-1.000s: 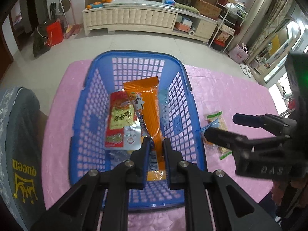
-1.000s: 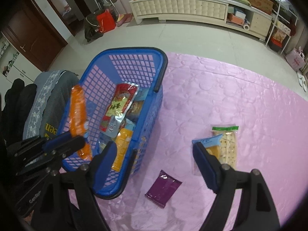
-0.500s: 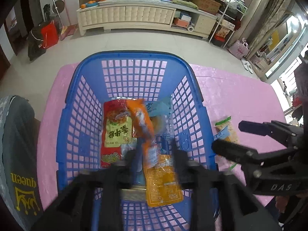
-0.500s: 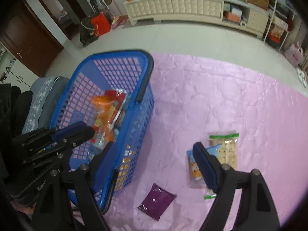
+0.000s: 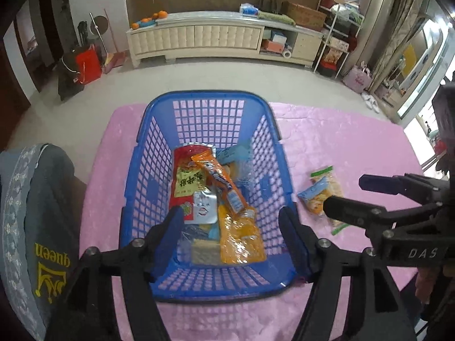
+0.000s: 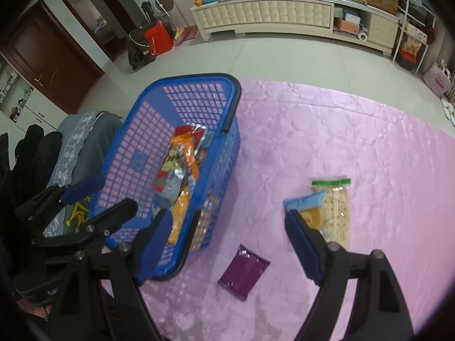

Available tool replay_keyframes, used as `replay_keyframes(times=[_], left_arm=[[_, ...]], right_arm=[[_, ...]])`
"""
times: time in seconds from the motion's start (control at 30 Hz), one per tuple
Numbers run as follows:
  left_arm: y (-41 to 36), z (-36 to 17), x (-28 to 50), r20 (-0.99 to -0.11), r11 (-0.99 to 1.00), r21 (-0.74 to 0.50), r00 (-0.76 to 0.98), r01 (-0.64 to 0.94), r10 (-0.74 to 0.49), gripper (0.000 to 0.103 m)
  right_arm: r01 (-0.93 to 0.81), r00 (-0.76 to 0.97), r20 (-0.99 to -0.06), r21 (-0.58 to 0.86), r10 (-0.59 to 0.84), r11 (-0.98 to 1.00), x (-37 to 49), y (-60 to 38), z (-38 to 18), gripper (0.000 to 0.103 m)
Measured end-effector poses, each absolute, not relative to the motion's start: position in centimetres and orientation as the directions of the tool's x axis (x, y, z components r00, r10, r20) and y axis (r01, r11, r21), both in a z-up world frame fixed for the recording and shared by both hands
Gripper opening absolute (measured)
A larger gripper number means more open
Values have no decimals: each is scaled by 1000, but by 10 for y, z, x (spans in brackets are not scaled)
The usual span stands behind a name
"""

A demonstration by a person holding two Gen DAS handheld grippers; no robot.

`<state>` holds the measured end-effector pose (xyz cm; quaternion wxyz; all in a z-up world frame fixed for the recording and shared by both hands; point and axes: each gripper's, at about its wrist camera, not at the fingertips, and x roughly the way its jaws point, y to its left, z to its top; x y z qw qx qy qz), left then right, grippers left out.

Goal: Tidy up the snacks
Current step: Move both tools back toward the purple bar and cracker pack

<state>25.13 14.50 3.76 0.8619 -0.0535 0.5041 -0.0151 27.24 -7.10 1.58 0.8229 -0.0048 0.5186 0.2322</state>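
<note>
A blue plastic basket (image 5: 153, 170) (image 6: 227, 147) stands on the pink tablecloth and holds several snack packets. An orange packet (image 5: 219, 182) (image 6: 186, 153) lies loose on top of a red one (image 5: 184, 176). My left gripper (image 5: 231, 237) is open and empty above the basket's near end. My right gripper (image 6: 227, 236) is open and empty above the cloth right of the basket. On the cloth lie a purple packet (image 6: 244, 272), a blue-topped packet (image 6: 308, 210) (image 5: 311, 196) and a cracker packet (image 6: 337, 207).
The pink tablecloth (image 6: 341, 142) covers the table. A chair draped with grey "queen" clothing (image 5: 37, 213) stands at the left edge. A white TV cabinet (image 5: 221, 37) stands across the tiled floor.
My left gripper opened and let go of the orange packet, which dropped into the basket. The left gripper then rose and pulled back. The right gripper stayed open and shifted slightly.
</note>
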Motion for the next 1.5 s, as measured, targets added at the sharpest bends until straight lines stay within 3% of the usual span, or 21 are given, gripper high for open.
replay_keyframes(times=[0.27, 0.77, 1.0, 1.2, 1.5], left_arm=[[125, 63, 222, -838, 992, -127, 536, -19, -97, 68], [67, 45, 178, -819, 990, -140, 558, 25, -130, 69], [38, 18, 147, -802, 997, -55, 593, 49, -73, 69], [25, -15, 120, -785, 998, -63, 615, 27, -66, 69], [10, -62, 122, -799, 1000, -14, 601, 4, -13, 69]], right_arm=[[-382, 388, -838, 233, 384, 895, 242, -105, 38, 84], [-383, 455, -819, 174, 349, 907, 196, -167, 18, 84], [-383, 517, -785, 145, 341, 912, 171, -193, -3, 84], [-337, 595, -735, 139, 325, 931, 136, -204, -34, 84], [-267, 572, -765, 167, 296, 949, 142, -212, -89, 84]])
